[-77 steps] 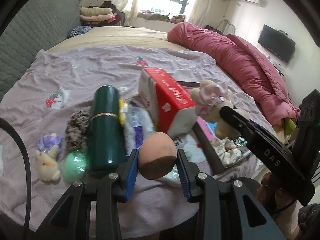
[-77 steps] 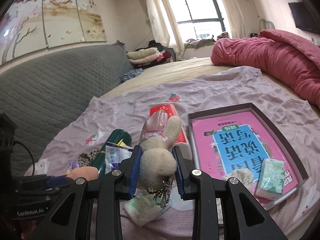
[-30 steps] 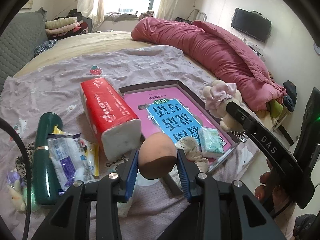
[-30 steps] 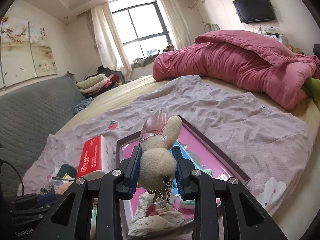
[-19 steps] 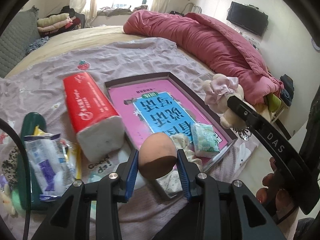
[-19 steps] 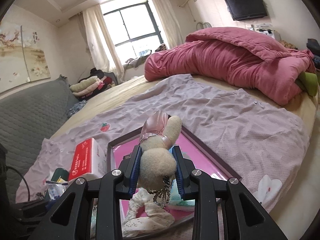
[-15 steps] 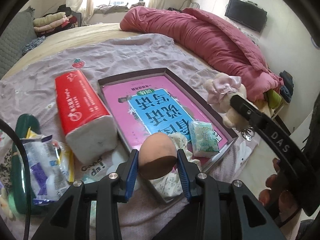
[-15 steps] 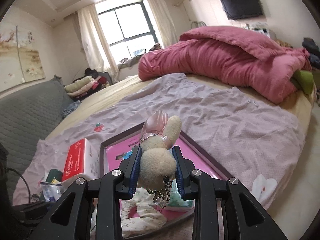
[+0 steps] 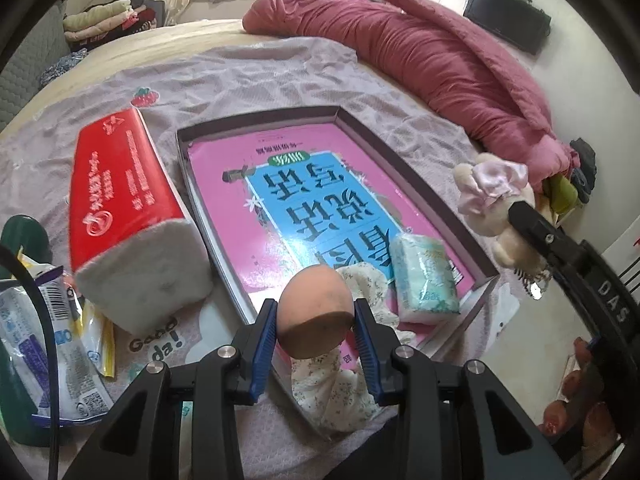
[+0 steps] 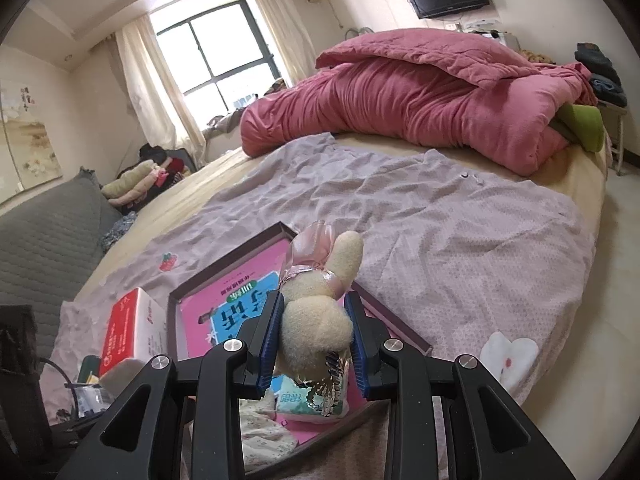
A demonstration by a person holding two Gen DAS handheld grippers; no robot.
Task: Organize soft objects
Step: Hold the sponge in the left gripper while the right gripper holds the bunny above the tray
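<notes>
**Both grippers loaded above the pink tray**

My left gripper (image 9: 315,322) is clamped on a tan egg-shaped sponge (image 9: 315,312), its blue pads pressing on either side. I have it hanging over the near end of the shallow tray (image 9: 420,184) that sits on the bed. Directly under the sponge lies a floral cloth (image 9: 336,384), which drapes over the tray's near rim. Just beside the cloth, inside the tray, is a small pale green tissue pack (image 9: 422,276). The tray floor is bright pink with a blue panel of large printed characters.

My right gripper (image 10: 314,334) is clenched around a cream plush rabbit (image 10: 316,320) with a pink satin bow on its ears. A metal chain dangles from the toy below the pads. In the left wrist view I see that same rabbit held above the tray's right edge, with fingers of the person's hand (image 9: 576,392) showing on the handle lower down.

Further out, a red and white tissue pack (image 9: 120,216) lies just left of the tray. Left of that are a plastic packet (image 9: 36,340) with blue print and a dark green bottle (image 9: 24,236), partly cut off by the frame edge. Everything rests on a wrinkled lilac sheet (image 10: 440,248). A rolled pink quilt (image 10: 420,96) lies well apart along the far side of the bed.
</notes>
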